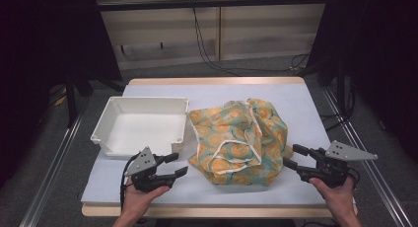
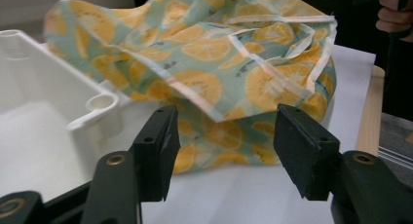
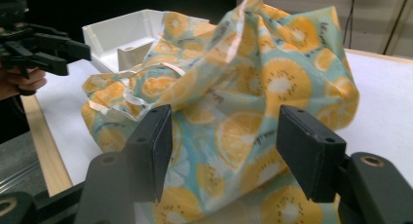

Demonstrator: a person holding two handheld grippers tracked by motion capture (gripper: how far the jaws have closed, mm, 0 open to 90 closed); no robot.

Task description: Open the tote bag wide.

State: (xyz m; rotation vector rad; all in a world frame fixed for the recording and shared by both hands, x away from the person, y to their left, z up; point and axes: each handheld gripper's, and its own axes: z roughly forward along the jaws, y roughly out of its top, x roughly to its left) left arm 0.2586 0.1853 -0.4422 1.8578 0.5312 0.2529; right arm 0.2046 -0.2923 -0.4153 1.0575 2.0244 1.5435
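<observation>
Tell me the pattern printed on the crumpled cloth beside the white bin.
Orange citrus slices on pale teal cloth, with cream edging; clearest in the right gripper view.

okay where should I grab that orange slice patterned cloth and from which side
Probably by its outer edges, one gripper per side. The cloth lies crumpled in a mound, with the left gripper and right gripper open at its lower corners. Come in low and level from each side, pinching a raised hemmed fold rather than the bulky middle, away from the white bin.
</observation>
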